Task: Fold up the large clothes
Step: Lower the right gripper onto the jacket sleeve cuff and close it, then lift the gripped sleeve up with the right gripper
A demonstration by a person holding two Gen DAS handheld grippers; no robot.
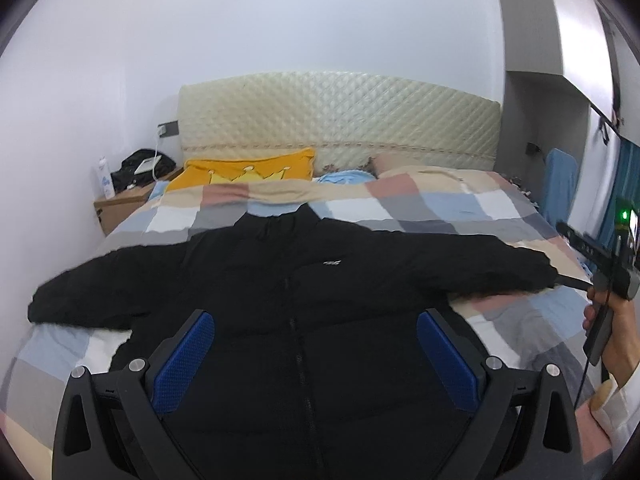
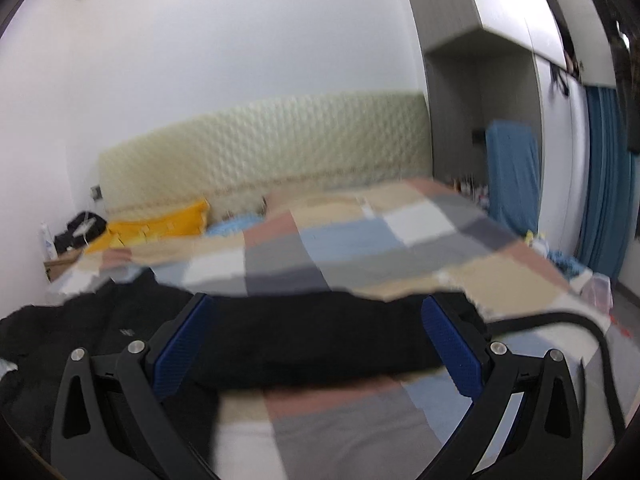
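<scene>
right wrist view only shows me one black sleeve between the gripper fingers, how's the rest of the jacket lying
observer: The jacket lies flat and front up with its collar toward the headboard. The other sleeve is spread straight out to the far side.
operator: is it zipped
observer: The zip looks closed down the middle, as far as I can see.
operator: where's the left gripper
observer: The left gripper is open over the lower middle of the jacket, holding nothing.
</scene>
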